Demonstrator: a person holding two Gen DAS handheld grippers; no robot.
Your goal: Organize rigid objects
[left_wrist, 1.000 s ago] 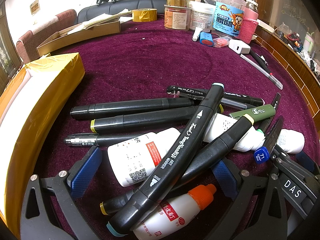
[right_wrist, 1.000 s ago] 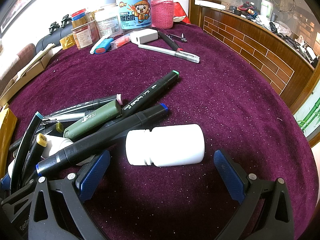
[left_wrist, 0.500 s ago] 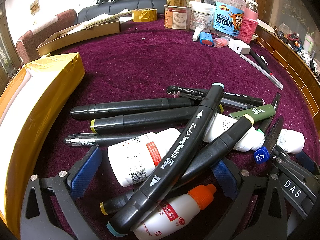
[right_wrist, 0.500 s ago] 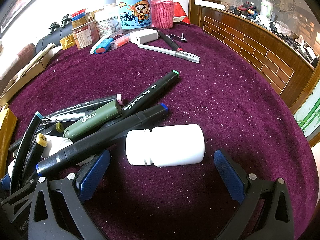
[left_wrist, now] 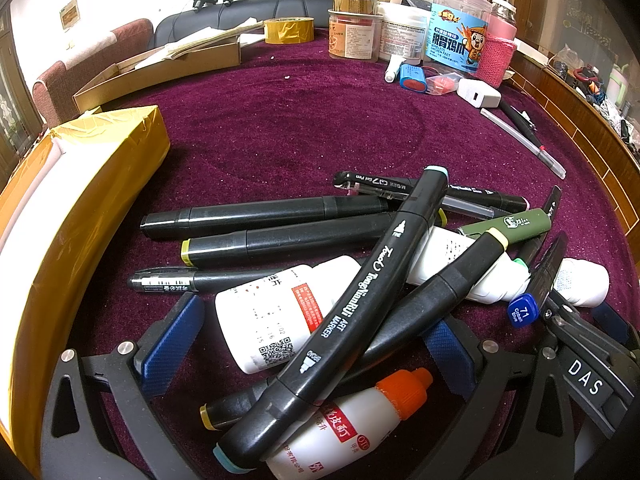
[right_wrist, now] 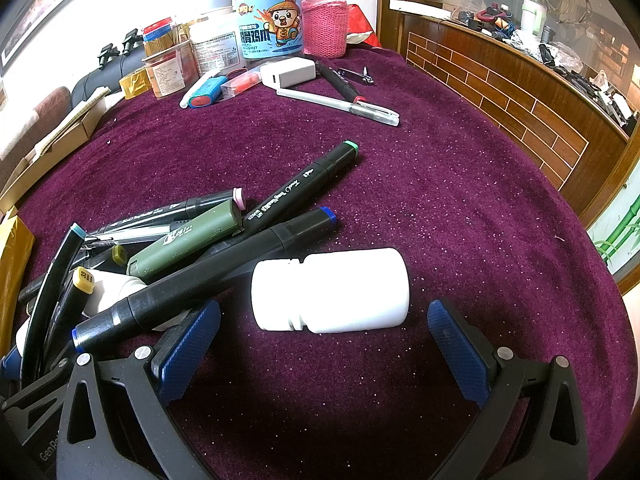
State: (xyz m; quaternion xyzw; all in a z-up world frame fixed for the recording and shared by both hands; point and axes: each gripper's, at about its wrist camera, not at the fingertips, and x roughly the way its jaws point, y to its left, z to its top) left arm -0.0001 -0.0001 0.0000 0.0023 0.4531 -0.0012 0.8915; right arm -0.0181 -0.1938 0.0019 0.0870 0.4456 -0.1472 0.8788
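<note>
Apparently nothing has shifted over the last second: the pile of art markers [left_wrist: 372, 292] lies just as it did, so sorting has not begun and both tools are only poised. The markers cross one another on top of a labelled white bottle [left_wrist: 276, 312] and an orange-capped dropper bottle [left_wrist: 360, 420], all on the purple velvet tablecloth [right_wrist: 460, 200]. The left gripper [left_wrist: 308, 344] stands with fingers spread wide around this heap, gripping nothing. The right gripper [right_wrist: 324, 344] is likewise spread, its blue pads either side of a plain white bottle [right_wrist: 332, 290] that lies on its side, just beside the blue-capped marker [right_wrist: 208, 280] (possibly touching; the view is unclear). That bottle looks the easiest first pick. Open cloth stretches ahead and to the right; a gold-taped box [left_wrist: 80, 208] hems the left side, and jars [right_wrist: 268, 28] crowd the far edge.
</note>
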